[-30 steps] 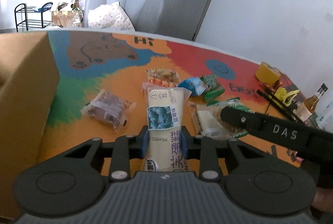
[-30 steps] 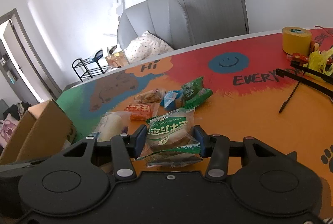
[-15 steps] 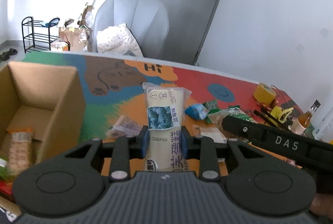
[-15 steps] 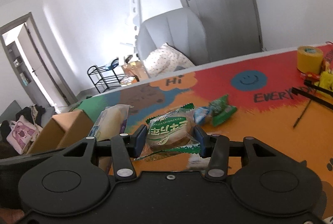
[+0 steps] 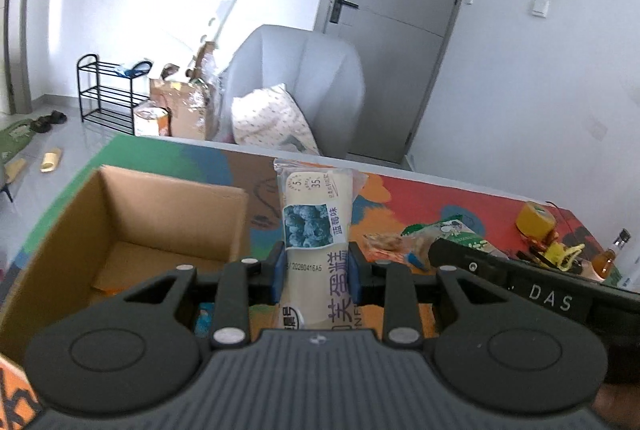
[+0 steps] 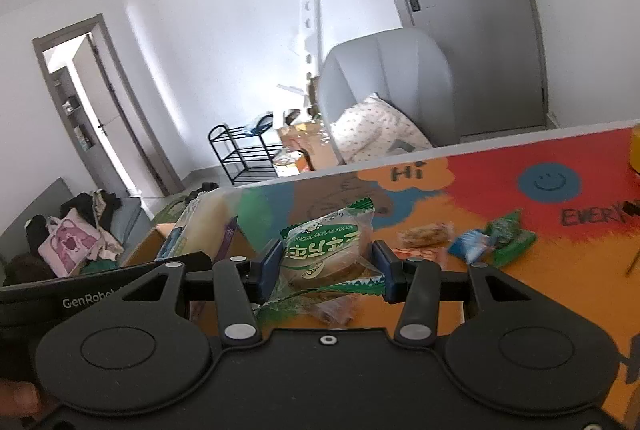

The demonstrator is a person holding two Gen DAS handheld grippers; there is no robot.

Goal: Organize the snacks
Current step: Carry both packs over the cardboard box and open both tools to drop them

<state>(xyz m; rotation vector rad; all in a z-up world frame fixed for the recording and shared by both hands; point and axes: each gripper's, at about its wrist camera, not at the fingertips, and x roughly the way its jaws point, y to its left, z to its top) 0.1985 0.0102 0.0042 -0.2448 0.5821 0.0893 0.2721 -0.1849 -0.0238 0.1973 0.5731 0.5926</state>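
Observation:
My left gripper (image 5: pixel 316 272) is shut on a long white blueberry cake packet (image 5: pixel 314 226) and holds it upright, high above the table, beside the open cardboard box (image 5: pixel 132 226). The packet also shows in the right wrist view (image 6: pixel 200 226). My right gripper (image 6: pixel 326 270) is shut on a round green-and-clear bun packet (image 6: pixel 326 250), held above the table to the right of the box (image 6: pixel 156 242). Loose snacks lie on the colourful table: a clear packet (image 6: pixel 426 235), a blue packet (image 6: pixel 468 246) and a green packet (image 6: pixel 510 236).
A yellow tape roll (image 5: pixel 535 219), a bottle (image 5: pixel 608 254) and yellow and black clutter stand at the table's far right. A grey armchair (image 5: pixel 304 86) with a pillow is behind the table. The box holds some snacks at its bottom (image 5: pixel 204 318).
Both grippers have risen with their packets and swung left toward the box. The left gripper now looks down into the box's inside; the loose snacks have dropped lower and to the right.

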